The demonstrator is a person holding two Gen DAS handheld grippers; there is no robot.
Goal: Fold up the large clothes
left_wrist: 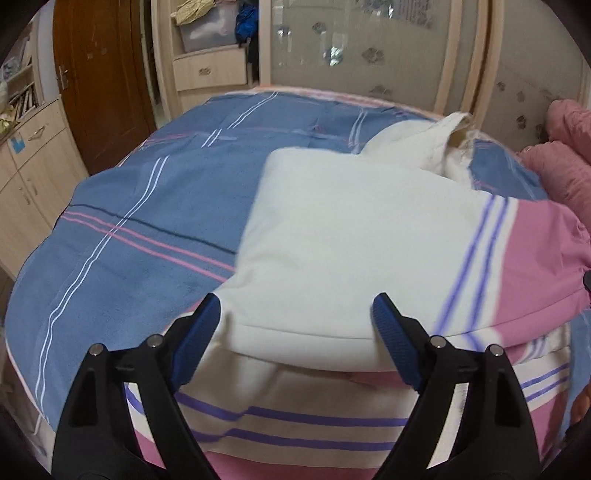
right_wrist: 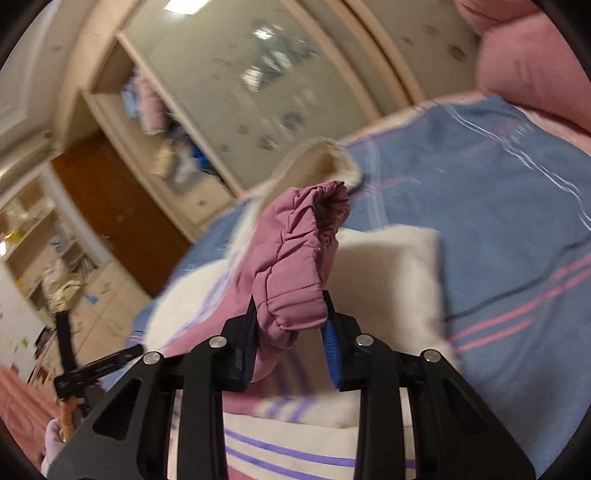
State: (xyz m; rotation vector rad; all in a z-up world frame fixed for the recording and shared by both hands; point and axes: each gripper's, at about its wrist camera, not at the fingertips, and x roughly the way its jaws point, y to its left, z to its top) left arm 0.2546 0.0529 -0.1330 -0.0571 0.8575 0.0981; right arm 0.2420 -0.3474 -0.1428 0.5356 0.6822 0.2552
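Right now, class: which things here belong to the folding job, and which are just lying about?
Job in hand:
- jacket, white lining up, on the bed
- pink sleeve, pinched by the right gripper
- left gripper, open over the jacket's hem

Lying about:
- blue sheet
- pink quilt
- wardrobe
- brown door
- storage box

Bed [left_wrist: 155, 206] under me, covered with a blue sheet with pink and white stripes. On it I see a large garment [left_wrist: 351, 236], white fleece lining up, pink shell with purple stripes at its near and right edges. Pink quilted bedding [left_wrist: 561, 166] sits heaped at the bed's far right.
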